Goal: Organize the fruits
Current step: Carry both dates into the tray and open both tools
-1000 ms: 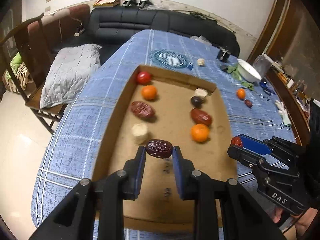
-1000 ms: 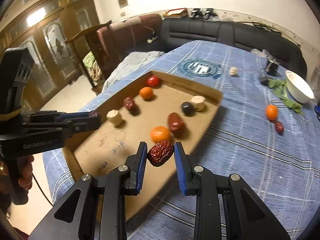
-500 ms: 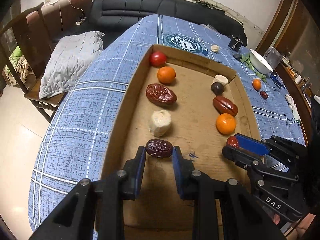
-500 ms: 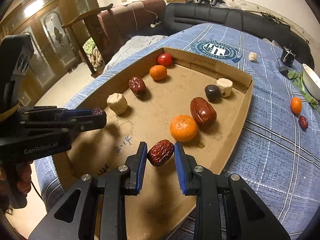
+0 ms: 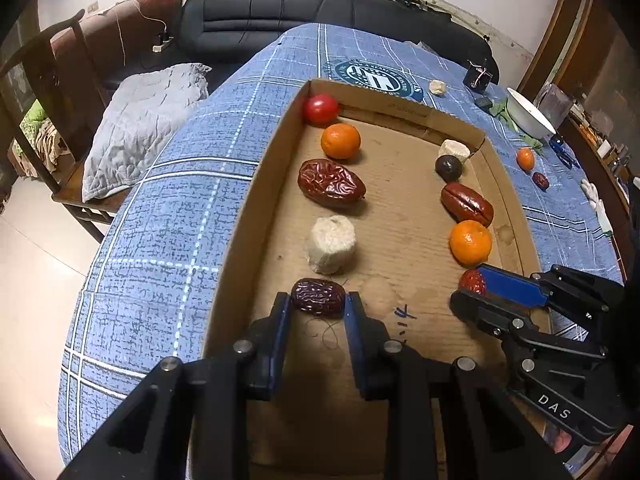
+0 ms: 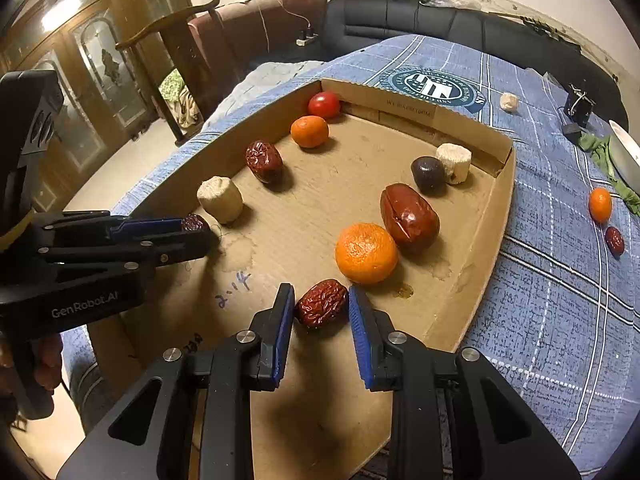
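Fruits: two rows forming in the cardboard tray (image 5: 256, 184) on the table (image 5: 168, 208). Left claw (image 5: 318, 308) clamped on a dark wrinkled date (image 5: 318, 297), low at the near end of the left row, just beside the pale cylinder (image 5: 331, 244). Right claw (image 6: 322, 308) likewise clamped on a red date (image 6: 322, 307), just beside the orange (image 6: 366, 253). Judgement: settle each date on the tray floor before releasing, open slowly, avoid nudging neighbours.

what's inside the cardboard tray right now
Loose in the tray: a tomato, two oranges, two big dates, a dark plum, two pale cylinders. Each gripper holds a wrinkled date above the tray floor, hiding that bit.
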`<action>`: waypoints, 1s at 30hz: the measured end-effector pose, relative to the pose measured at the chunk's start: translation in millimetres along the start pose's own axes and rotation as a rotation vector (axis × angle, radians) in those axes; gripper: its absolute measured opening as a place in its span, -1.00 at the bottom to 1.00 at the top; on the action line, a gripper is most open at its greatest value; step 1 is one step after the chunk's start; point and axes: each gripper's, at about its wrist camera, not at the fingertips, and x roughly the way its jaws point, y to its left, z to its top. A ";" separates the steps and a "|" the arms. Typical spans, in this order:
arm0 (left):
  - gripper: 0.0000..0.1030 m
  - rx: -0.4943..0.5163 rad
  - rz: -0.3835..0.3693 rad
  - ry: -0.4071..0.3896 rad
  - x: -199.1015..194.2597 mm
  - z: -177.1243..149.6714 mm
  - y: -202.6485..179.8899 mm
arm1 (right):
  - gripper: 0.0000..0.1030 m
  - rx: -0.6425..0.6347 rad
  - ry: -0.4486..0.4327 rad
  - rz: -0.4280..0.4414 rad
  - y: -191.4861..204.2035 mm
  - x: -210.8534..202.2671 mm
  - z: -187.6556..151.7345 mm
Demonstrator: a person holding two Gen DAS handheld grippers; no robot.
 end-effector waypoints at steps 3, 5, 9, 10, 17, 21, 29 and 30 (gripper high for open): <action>-0.31 0.005 -0.003 0.000 -0.3 -0.9 -1.6 | -0.45 -0.006 0.005 -0.001 0.9 0.4 0.1; -0.26 0.009 0.000 0.000 -0.5 -1.9 -3.2 | -0.43 -0.006 0.005 0.000 1.0 -0.2 -0.2; -0.12 0.009 0.008 -0.002 -1.7 -3.9 -5.4 | -0.42 -0.005 0.005 -0.003 -0.6 -2.7 -1.8; -0.09 0.007 0.009 -0.002 -2.4 -4.2 -5.2 | -0.42 -0.005 0.006 -0.002 -1.0 -3.6 -2.4; 0.06 -0.024 0.008 0.002 -6.1 -5.4 -2.2 | -0.38 -0.011 -0.001 0.001 1.2 -13.6 -8.9; 0.09 -0.037 0.015 -0.001 -10.7 -7.3 -1.2 | -0.35 -0.005 -0.001 0.002 0.3 -22.1 -14.8; 0.36 -0.045 0.049 -0.017 -21.3 -9.4 -9.9 | -0.33 -0.007 -0.029 0.028 -2.7 -47.8 -28.2; 0.40 -0.044 0.053 -0.018 -22.5 -9.4 -12.4 | -0.33 -0.005 -0.035 0.033 -3.6 -51.2 -29.5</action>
